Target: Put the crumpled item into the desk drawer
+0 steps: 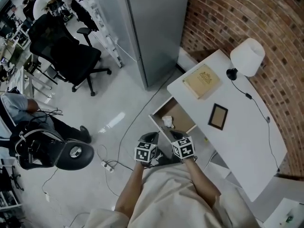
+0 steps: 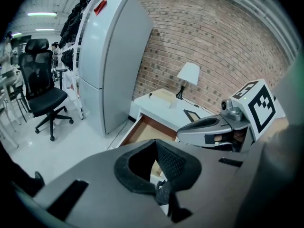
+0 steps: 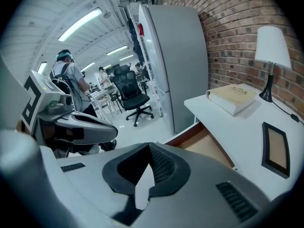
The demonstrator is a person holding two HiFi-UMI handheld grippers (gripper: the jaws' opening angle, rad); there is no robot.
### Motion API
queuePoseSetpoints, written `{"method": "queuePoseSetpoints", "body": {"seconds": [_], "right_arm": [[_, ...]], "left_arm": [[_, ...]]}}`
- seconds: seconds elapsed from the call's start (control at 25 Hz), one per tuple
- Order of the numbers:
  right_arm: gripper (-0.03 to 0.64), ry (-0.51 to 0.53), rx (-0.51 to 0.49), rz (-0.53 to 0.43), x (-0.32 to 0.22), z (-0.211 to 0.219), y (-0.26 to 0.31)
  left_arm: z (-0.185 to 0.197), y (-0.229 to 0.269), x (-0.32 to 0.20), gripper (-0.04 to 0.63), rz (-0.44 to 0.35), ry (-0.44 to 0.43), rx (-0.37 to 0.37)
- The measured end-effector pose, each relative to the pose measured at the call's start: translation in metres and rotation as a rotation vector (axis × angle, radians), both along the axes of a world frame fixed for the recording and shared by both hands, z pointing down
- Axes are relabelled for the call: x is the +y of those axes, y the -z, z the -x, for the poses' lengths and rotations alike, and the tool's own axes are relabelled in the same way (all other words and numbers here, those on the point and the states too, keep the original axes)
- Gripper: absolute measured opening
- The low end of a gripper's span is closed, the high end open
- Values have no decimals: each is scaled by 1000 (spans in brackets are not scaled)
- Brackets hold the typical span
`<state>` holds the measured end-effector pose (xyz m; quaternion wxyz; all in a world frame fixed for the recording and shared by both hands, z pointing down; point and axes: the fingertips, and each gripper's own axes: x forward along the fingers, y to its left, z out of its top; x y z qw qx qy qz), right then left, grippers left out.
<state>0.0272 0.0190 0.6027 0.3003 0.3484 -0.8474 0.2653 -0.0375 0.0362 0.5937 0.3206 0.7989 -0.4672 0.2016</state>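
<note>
A crumpled white item (image 1: 167, 121) lies inside the open desk drawer (image 1: 178, 111), near its front left corner. The drawer sticks out of the white desk (image 1: 237, 137) toward me. My left gripper (image 1: 149, 137) hovers just off the drawer's front left corner, jaws shut and empty. My right gripper (image 1: 176, 136) hangs over the drawer's front edge, also shut with nothing in it. In the left gripper view the closed jaws (image 2: 160, 194) point at the wooden drawer (image 2: 142, 129). From the right gripper view (image 3: 142, 194) the drawer (image 3: 209, 144) shows beside the desk top.
On the desk lie a tan book (image 1: 202, 80), a dark picture frame (image 1: 218, 116) and a white lamp (image 1: 248, 56) with its cord. A tall grey cabinet (image 1: 152, 27) stands left of the desk. Office chairs (image 1: 66, 56), floor cables (image 1: 108, 165) and a seated person (image 1: 19, 108) are to the left.
</note>
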Motion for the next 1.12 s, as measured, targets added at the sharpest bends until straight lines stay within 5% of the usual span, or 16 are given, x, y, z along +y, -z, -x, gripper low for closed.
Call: {"method": "queuePoseSetpoints", "body": {"seconds": [1.12], "right_arm": [[25, -37, 73, 38, -1, -25, -16]], "left_arm": [[-7, -2, -3, 15, 10, -31, 19]]}}
